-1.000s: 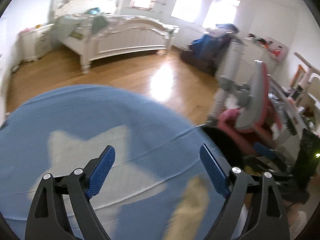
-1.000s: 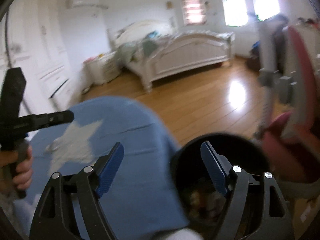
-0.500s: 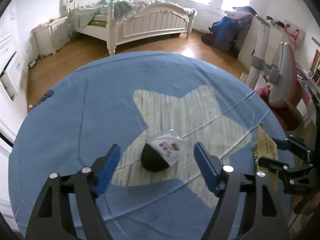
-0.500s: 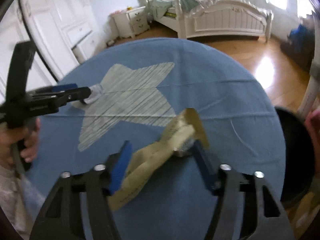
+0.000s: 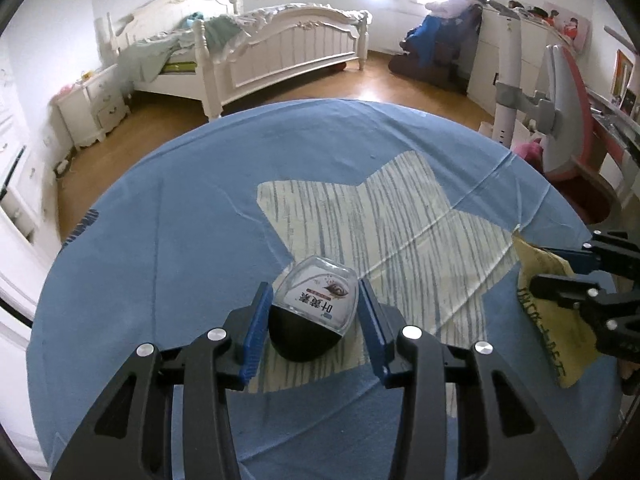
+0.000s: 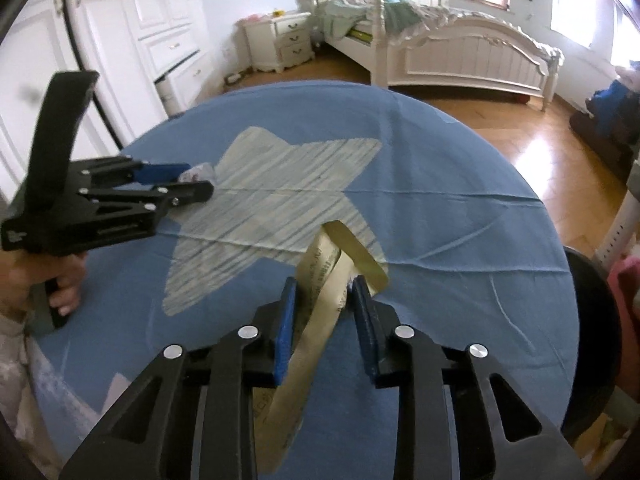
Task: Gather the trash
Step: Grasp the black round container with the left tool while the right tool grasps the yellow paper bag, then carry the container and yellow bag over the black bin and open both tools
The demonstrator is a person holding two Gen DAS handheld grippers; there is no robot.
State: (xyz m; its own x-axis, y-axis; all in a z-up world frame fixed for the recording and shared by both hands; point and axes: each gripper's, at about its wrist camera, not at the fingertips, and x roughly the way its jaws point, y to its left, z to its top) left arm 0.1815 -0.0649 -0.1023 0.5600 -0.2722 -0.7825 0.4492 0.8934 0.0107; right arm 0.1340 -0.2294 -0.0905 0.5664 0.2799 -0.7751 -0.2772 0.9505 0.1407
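A small plastic cup (image 5: 314,316) with a printed foil lid and black base lies on the round blue table (image 5: 160,264). My left gripper (image 5: 316,318) has its blue pads against both sides of the cup; it also shows in the right wrist view (image 6: 188,180). A crumpled tan paper wrapper (image 6: 320,296) lies on the table at the right, also seen in the left wrist view (image 5: 552,320). My right gripper (image 6: 326,308) is closed around the wrapper, pads touching it.
A black trash bin (image 6: 592,332) stands by the table's right edge. The cloth has a pale star patch (image 5: 400,232). Beyond are a wooden floor, a white bed (image 5: 280,44), a nightstand (image 6: 280,40) and a pink chair (image 5: 568,120).
Both grippers came down from over the bin side to the table. The left closed in around the cup. The right closed in on the paper wrapper.
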